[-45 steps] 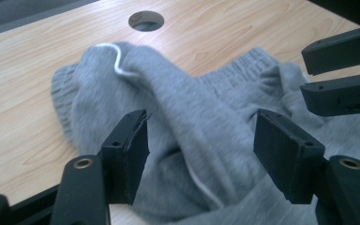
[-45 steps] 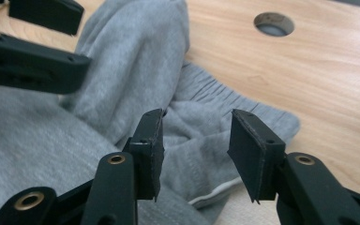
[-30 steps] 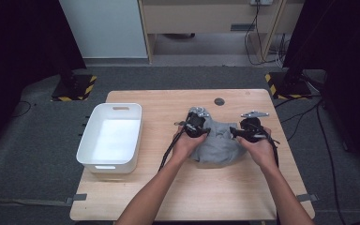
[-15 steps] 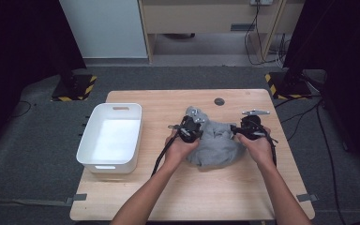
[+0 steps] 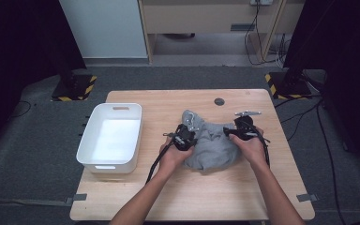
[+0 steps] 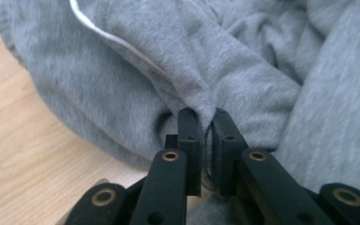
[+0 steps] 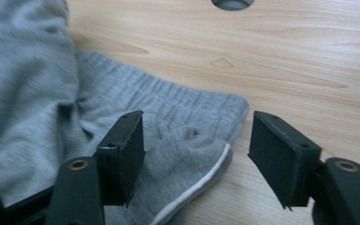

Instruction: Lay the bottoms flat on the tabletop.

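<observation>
A crumpled grey sweatshirt (image 5: 211,143) lies on the wooden table (image 5: 206,192), right of centre. My left gripper (image 5: 186,136) sits at the garment's left side, shut on a fold of the grey fabric (image 6: 201,101) that bunches up between its pads. My right gripper (image 5: 236,130) is at the garment's right edge. Its jaws stand open and have just been opening wider, with a ribbed cuff with white trim (image 7: 192,159) lying loose between and below them. In the right gripper view the pads do not press on the cloth.
A white plastic bin (image 5: 110,138) stands on the table's left part, with nothing visible inside. A round cable hole (image 5: 219,101) is set in the tabletop behind the garment. Bare wood runs along the front edge.
My left gripper has moved left and toward the person along the garment, dragging the cloth with it. The right hand stays about where it was.
</observation>
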`<state>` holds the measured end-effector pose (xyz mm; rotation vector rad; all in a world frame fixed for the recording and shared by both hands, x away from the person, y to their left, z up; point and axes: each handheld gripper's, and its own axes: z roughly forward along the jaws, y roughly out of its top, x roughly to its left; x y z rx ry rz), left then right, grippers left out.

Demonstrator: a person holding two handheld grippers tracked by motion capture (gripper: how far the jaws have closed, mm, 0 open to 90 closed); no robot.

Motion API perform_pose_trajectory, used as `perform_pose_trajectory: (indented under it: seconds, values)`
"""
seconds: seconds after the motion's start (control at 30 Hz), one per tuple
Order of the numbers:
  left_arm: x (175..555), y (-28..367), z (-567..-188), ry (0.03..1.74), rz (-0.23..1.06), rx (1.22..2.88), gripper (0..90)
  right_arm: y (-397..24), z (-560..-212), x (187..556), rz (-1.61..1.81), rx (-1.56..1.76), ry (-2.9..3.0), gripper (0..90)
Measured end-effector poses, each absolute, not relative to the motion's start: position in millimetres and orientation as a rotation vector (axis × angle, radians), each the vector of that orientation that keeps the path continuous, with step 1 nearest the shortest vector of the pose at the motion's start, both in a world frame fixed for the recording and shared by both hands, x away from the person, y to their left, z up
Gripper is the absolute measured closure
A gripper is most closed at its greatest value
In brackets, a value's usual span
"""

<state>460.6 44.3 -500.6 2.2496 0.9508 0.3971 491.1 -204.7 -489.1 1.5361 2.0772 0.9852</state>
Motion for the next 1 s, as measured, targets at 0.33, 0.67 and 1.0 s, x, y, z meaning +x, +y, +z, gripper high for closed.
perform_pose_trajectory:
  seconds: [0.33,0.67,1.0]
  values:
    - [462,46,-506,0.955,0.391,2.247,84.2,-212,-481,486,1.002,1.507,2.055,37.2]
    - [463,46,-508,0.962,0.380,2.246,84.1,-207,-498,492,0.925,1.561,2.110,38.2]
    - [463,45,-512,0.960,0.381,2.243,84.1,-204,-512,493,0.949,1.616,2.127,46.0]
